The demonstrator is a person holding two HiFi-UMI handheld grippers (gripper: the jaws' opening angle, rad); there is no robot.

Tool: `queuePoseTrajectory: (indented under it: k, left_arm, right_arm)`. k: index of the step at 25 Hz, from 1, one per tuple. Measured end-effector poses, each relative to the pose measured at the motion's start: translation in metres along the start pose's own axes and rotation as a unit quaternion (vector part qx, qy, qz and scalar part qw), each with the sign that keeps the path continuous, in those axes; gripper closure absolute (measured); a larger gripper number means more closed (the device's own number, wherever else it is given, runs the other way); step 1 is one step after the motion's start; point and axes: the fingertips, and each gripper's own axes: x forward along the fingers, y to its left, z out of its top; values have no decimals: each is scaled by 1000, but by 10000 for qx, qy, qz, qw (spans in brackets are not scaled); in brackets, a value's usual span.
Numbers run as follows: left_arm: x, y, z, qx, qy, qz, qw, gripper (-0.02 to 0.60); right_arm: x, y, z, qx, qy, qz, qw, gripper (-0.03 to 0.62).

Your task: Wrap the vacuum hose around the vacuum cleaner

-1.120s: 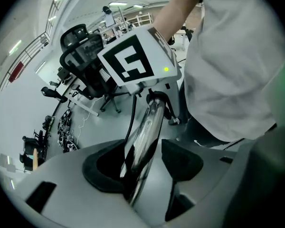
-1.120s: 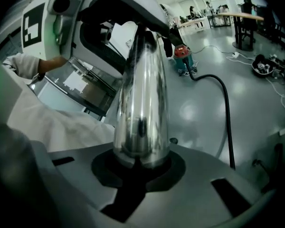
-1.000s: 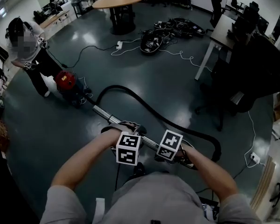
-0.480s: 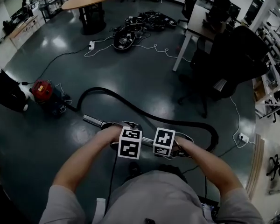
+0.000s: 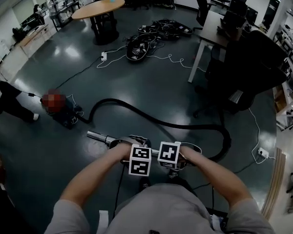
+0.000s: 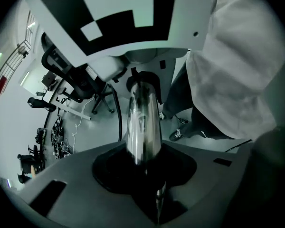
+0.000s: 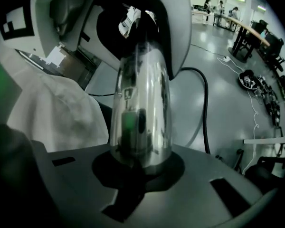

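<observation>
Left claw has just been closing round the chrome wand, seemingly not clamped yet; right claw grips it tight; hose lies loose, wrapping not begun.

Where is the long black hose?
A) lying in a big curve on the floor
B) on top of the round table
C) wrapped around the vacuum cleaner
A: the black hose loops across the floor, running out from the vacuum cleaner but not wound around it.
</observation>
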Motion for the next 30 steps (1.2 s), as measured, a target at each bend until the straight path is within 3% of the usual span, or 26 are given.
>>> queuePoseTrajectory:
  k: [3, 6, 9, 13, 17, 20, 23, 26, 28, 30]
  left_arm:
    - [4, 8, 5, -296, 34, 40, 9995, 448]
    - [10, 20, 9, -553, 167, 13, 9983, 447]
    - [16, 32, 16, -781, 230, -62, 9967, 446]
    - [17, 49, 33, -1434, -34, -139, 9896, 445]
    - [17, 74, 38, -1972, -160, 92, 9802, 445]
    - [15, 81, 30, -2246, -132, 277, 9740, 445]
    - [11, 81, 26, -2694, -285, 391, 9618, 443]
    - [7, 82, 21, -3147, -519, 522, 9463, 443]
    - [4, 83, 15, -3382, -671, 622, 9366, 443]
    - [-1, 85, 6, -3588, -828, 704, 9271, 442]
  right_arm:
    - [-3, -12, -4, -424, -103, -27, 9990, 551]
    - [-13, -33, -10, -1158, -280, -436, 9919, 548]
    - [-27, -61, -25, -1568, -581, -866, 9821, 393]
    - [-70, -87, -42, -1434, -1297, -1295, 9725, 359]
    - [-134, -116, -71, -1297, -1997, -2107, 9481, 359]
    - [-200, -123, -86, -894, -3089, -2498, 9133, 359]
    - [-242, -119, -98, -274, -4279, -1972, 8816, 359]
    - [-253, -124, -103, 214, -5007, -1339, 8549, 359]
    - [-246, -129, -99, 486, -5170, -1061, 8480, 360]
    - [-232, -129, -88, 597, -5126, -832, 8525, 360]
